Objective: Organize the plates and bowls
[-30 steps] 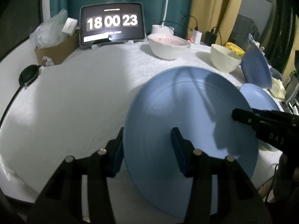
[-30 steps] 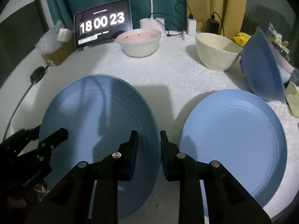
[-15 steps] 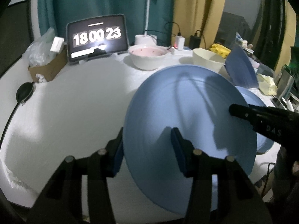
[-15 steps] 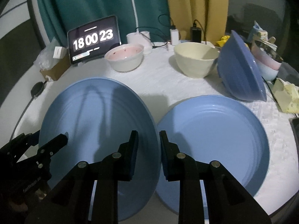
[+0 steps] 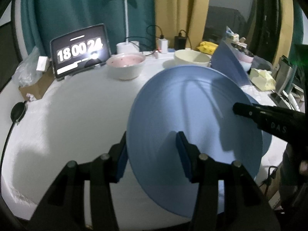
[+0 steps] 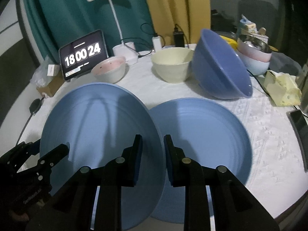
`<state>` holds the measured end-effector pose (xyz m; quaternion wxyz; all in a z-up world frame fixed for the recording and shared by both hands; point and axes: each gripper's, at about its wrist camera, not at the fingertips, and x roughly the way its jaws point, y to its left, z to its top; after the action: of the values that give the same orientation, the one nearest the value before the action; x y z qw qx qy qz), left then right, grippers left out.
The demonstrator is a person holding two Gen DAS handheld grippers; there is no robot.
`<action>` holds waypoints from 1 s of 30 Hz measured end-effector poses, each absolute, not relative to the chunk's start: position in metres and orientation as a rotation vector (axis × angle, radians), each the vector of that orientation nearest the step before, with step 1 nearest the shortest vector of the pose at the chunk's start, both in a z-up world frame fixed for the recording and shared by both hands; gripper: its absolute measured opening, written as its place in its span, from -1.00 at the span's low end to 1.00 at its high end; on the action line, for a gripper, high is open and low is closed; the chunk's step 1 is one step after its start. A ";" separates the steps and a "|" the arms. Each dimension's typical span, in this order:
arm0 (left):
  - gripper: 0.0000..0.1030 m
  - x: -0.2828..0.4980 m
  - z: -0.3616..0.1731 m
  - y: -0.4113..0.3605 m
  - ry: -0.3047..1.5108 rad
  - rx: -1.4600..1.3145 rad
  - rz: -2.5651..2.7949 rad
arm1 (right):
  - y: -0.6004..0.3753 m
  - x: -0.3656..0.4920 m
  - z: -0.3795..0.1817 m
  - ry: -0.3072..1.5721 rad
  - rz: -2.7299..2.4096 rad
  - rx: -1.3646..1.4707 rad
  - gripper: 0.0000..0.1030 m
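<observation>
A large blue plate (image 5: 192, 115) (image 6: 100, 130) hangs tilted above the white table, gripped at opposite rims. My left gripper (image 5: 152, 140) is shut on its near-left rim, one finger over the plate and one under. My right gripper (image 6: 153, 140) is shut on the right rim; one of its fingers (image 5: 250, 111) shows in the left wrist view. The left gripper (image 6: 57, 152) appears at the plate's far side in the right wrist view. A second blue plate (image 6: 207, 134) lies flat on the table just right of the held one, partly covered by it.
At the back stand a pink-lined white bowl (image 6: 109, 71), a cream bowl (image 6: 173, 65), a tilted big blue bowl (image 6: 221, 67) and stacked pastel bowls (image 6: 256, 57). A clock tablet (image 6: 83, 54), lamp, chargers, yellow cloth (image 6: 283, 88) and a phone (image 6: 299, 121) ring the table.
Both grippers have carried the blue plate to the right and slightly up. Its right rim now overlaps the flat plate. Neither grip has changed.
</observation>
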<state>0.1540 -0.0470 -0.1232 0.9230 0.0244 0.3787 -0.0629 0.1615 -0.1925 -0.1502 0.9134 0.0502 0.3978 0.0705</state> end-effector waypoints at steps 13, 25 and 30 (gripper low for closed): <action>-0.06 0.160 -0.124 -0.104 0.789 0.113 -0.196 | -0.251 0.157 -0.154 0.809 0.091 0.169 -0.52; -0.06 0.168 -0.131 -0.141 0.817 0.141 -0.242 | -0.290 0.153 -0.160 0.812 0.048 0.207 -0.52; -0.06 0.173 -0.133 -0.155 0.825 0.152 -0.252 | -0.304 0.153 -0.161 0.815 0.037 0.215 -0.52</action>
<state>0.1728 -0.1547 -0.1328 0.9055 0.0737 0.3995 -0.1222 0.1535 -0.3035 -0.1607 0.9124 0.1043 0.3953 0.0179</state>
